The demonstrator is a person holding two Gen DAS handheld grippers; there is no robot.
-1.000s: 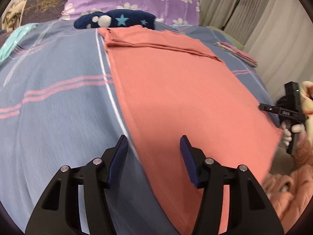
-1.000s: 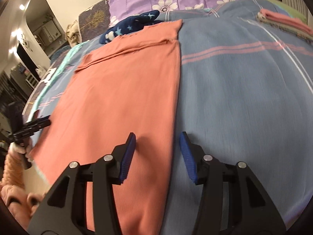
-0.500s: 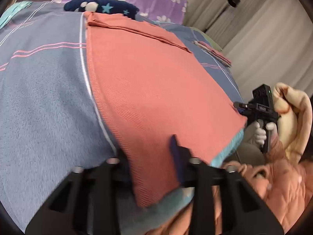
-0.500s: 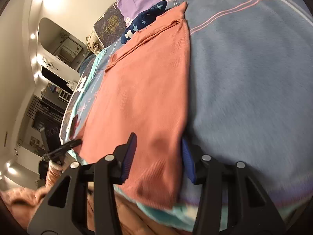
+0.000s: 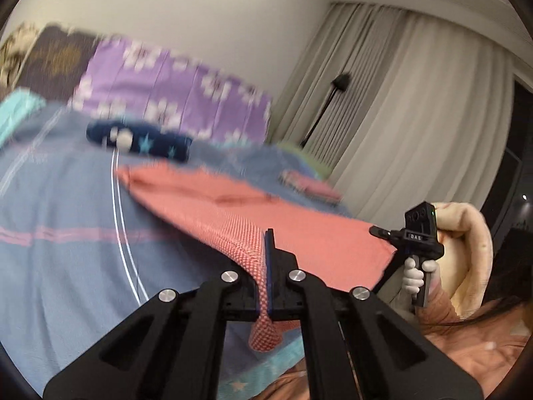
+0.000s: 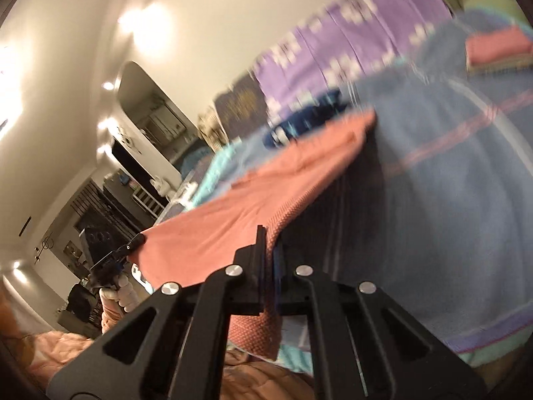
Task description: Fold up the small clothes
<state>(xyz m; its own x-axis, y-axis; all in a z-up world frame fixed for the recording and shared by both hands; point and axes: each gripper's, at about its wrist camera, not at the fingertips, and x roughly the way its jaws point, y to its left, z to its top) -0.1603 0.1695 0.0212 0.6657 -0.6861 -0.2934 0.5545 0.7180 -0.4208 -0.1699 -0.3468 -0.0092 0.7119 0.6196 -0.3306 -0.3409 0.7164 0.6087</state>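
The left gripper (image 5: pixel 265 243) and right gripper (image 6: pixel 266 243) have just closed — each pinches a near corner of the coral garment (image 5: pixel 299 230). Its near edge hangs lifted off the bed (image 5: pixel 60 233) — far end resting there.

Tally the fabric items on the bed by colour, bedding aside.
Salmon garment held in both claws: 1
Navy star-print item: 1
Pink folded piece at the far edge: 1
Total: 3

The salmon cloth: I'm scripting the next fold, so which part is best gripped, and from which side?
The salmon cloth is best taken at its two near-edge corners, from the bed's near side: the left gripper and right gripper are already shut there, and the edge hangs taut between them.
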